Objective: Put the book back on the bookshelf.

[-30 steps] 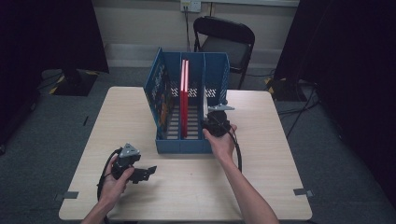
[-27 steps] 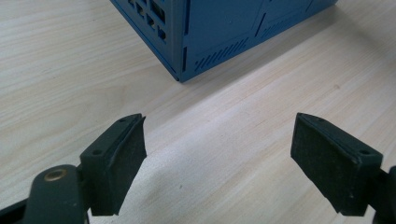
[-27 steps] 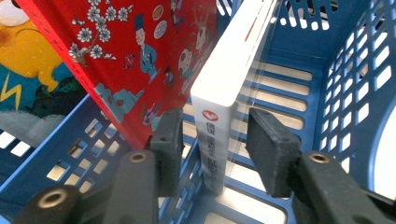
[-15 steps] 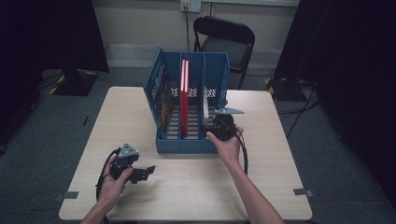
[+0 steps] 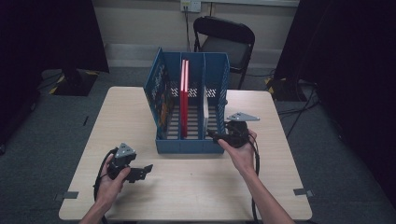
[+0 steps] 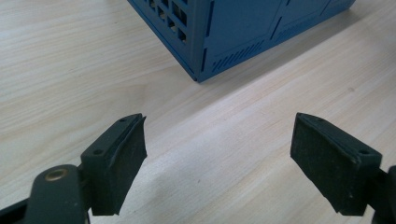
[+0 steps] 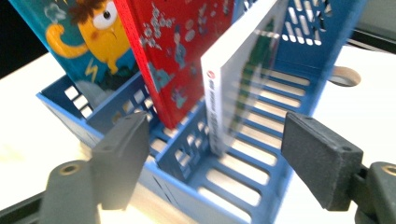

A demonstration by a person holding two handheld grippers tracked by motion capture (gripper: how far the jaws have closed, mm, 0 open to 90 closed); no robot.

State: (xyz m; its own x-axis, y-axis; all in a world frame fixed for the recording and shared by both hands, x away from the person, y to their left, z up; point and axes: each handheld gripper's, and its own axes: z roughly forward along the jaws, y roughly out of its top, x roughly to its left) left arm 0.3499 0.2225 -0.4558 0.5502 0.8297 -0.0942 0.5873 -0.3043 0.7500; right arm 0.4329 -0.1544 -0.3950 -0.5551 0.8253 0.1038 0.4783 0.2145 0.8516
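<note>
A blue three-slot file rack (image 5: 187, 145) stands at the table's middle. Its left slot holds a teal cartoon book (image 7: 79, 37), the middle slot a red book (image 5: 183, 100), the right slot a white book (image 5: 205, 114) that leans a little. My right gripper (image 5: 219, 136) is open at the rack's near right corner, its jaws either side of the white book's spine (image 7: 215, 107) without touching it. My left gripper (image 5: 144, 169) rests open over bare table at the near left, pointing at the rack's corner (image 6: 201, 51), nothing between its jaws.
A black folding chair (image 5: 224, 37) stands behind the table's far edge. A round cable hole (image 7: 344, 75) lies in the tabletop beyond the rack. Wooden tabletop (image 5: 196, 186) stretches between the rack and the near edge.
My right gripper has drawn back a little from the rack's right slot, towards the near right. The left gripper has stayed where it was.
</note>
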